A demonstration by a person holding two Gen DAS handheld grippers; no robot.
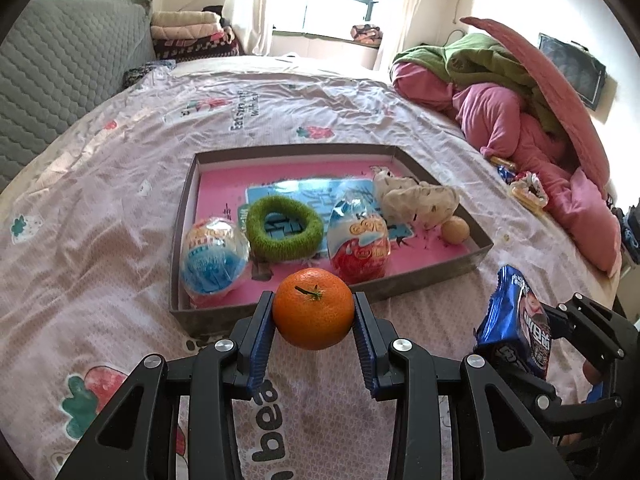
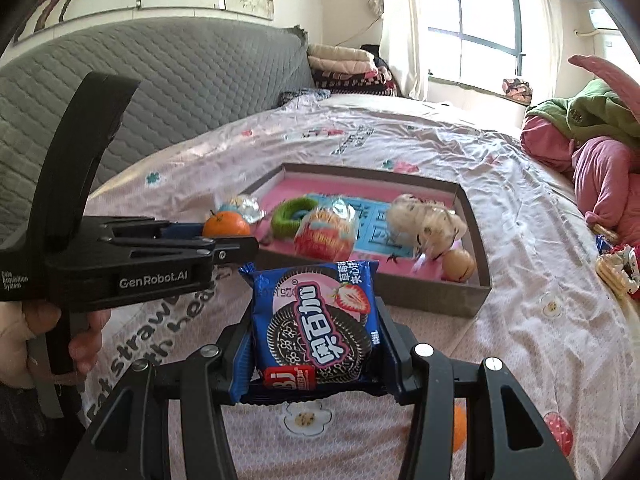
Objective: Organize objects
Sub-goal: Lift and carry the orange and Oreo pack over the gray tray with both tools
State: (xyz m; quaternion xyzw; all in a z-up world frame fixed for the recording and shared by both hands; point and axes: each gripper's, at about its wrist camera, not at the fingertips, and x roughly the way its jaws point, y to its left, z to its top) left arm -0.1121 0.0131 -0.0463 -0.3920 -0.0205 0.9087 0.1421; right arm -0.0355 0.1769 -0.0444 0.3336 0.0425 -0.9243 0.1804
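Tangerine (image 1: 313, 308) fills the middle of the left wrist view: round, bright orange, dimpled skin, a short dark stem with a bit of green on top. The left tongs (image 1: 313, 316) hold it, one blue ribbed pad pressed on each side, above the pink printed bedsheet (image 1: 100, 200) and just in front of the near wall of the shallow brown box (image 1: 440, 276).

The right tongs (image 2: 316, 332) clamp a blue biscuit packet (image 2: 316, 320) by its two side edges. It stands upright with its face to the camera, showing a dark sandwich biscuit, a strawberry and white characters on pink.

Inside the box, on its pink floor, lie two egg-shaped packets in clear wrap, one blue and white (image 1: 212, 260), one red and white (image 1: 358, 248), with a green fuzzy ring (image 1: 284, 228) between them, a crumpled cream-coloured bundle (image 1: 416, 200) and a small tan ball (image 1: 455, 230) at the right end.

Only the left wrist view shows the tangerine's stem and both pads on it; there the packet appears edge-on at the right, so its front cannot be read. The right wrist view gives the packet's whole face and shows the left tongs from the side, with a hand (image 2: 24, 332) wrapped round the handle at the left edge. It also shows a small orange thing (image 2: 459, 428) on the sheet under the right tongs, too hidden to tell what it is.

Both tongs tilt downward toward the box, side by side, the left one nearer the grey quilted headboard (image 2: 180, 80).
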